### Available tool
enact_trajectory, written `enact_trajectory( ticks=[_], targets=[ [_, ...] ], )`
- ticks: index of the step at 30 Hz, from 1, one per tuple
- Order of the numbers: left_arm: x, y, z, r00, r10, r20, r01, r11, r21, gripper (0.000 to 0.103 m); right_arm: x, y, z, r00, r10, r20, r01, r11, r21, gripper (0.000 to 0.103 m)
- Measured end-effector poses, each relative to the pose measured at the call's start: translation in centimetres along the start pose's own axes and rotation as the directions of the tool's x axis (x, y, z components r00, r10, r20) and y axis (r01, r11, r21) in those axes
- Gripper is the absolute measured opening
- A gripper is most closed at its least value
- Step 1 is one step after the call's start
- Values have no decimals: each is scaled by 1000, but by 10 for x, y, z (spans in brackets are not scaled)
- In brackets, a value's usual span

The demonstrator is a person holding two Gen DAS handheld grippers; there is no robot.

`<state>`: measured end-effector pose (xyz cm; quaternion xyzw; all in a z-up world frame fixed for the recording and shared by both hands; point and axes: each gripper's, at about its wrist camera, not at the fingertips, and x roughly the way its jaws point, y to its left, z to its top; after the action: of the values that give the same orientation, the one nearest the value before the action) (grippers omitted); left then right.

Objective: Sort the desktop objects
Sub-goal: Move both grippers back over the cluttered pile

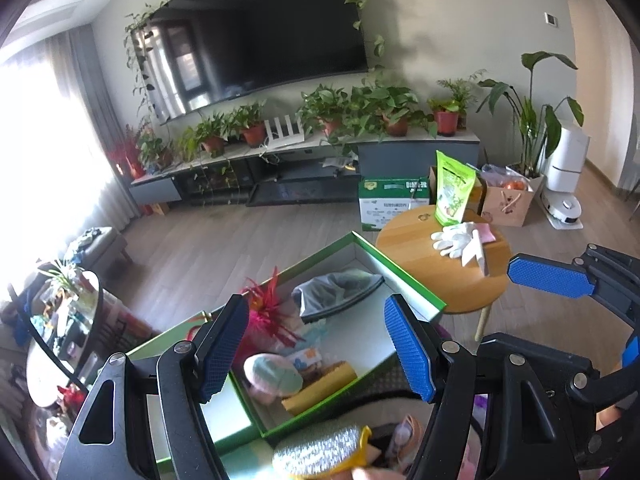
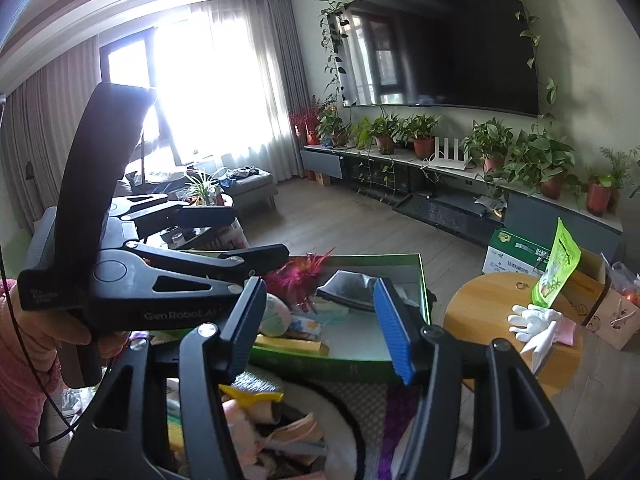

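Both our tongs, left [image 1: 316, 346] and right [image 2: 316, 330], hang wide and empty above the green box [image 1: 400, 272], which already holds several things. The gloves [image 1: 460, 238] lie on the round desk [image 1: 420, 272], well apart. Reaching across for them, we risk knocking over the green pouch [image 1: 454, 188] standing just behind.

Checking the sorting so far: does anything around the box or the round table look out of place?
Mostly tidy. The white gloves lie loose on the round wooden table, and the green pouch stands there, both outside the green box. Nothing looks spilled or broken.
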<state>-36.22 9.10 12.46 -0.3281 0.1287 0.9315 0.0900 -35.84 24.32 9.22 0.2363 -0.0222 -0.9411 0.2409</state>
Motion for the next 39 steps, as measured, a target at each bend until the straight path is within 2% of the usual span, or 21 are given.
enact_trajectory(
  ticks=[9,16,27,39],
  targets=[
    [-58,-3,-18,999,11,42,-11,1000,1,71,-48,34,-7,999,12,38,-11,1000,-29,56],
    [-97,-1,-54,999,19,51,-17,999,-29,71,-76,61,-22,997,59,47,-56,997,-50,59],
    [-142,7,-119,996,55,64,-48,992,-113,71,-104,115,-55,993,121,-3,-120,982,-148,59],
    [-168,1,-181,995,87,44,-78,982,-170,71,-120,150,-98,981,180,-78,-191,966,-174,59]
  ],
)
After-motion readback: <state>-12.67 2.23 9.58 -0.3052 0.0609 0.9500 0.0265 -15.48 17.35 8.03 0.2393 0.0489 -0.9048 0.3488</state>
